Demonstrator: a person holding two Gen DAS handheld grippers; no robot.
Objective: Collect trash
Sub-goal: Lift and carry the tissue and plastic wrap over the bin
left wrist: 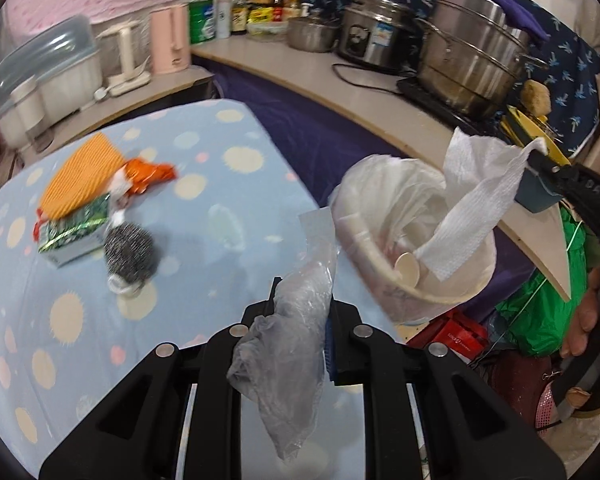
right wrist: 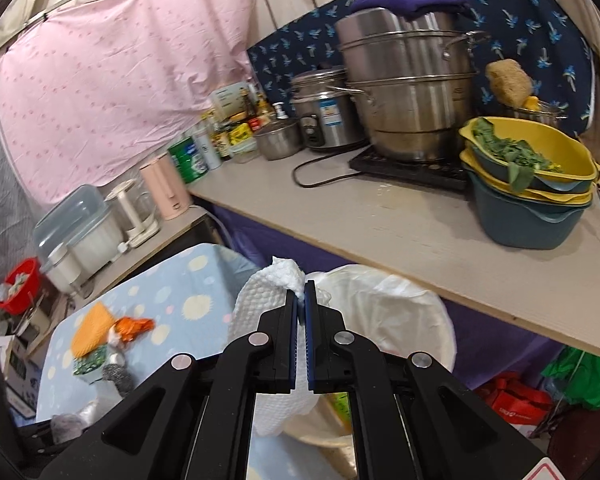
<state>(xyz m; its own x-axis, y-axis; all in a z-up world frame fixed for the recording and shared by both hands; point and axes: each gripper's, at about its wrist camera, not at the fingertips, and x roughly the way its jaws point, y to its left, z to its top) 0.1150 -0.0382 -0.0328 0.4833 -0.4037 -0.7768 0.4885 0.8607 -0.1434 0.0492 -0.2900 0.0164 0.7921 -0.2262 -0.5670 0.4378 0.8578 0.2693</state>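
Left tongs (left wrist: 300,312) clamped on plastic bag (left wrist: 288,344); right tongs (right wrist: 301,300) clamped on paper towel (right wrist: 260,304). Step: carrying. Next: release over bin (left wrist: 400,280).

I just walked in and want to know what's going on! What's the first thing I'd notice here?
Probably the long white paper towel pinched in the right gripper, dangling over the bin lined with a white bag. Next, the crumpled clear plastic bag clamped in the left gripper, just beside that bin. Behind them, on the spotty blue tablecloth, sits a bright little heap with an orange wrapper.
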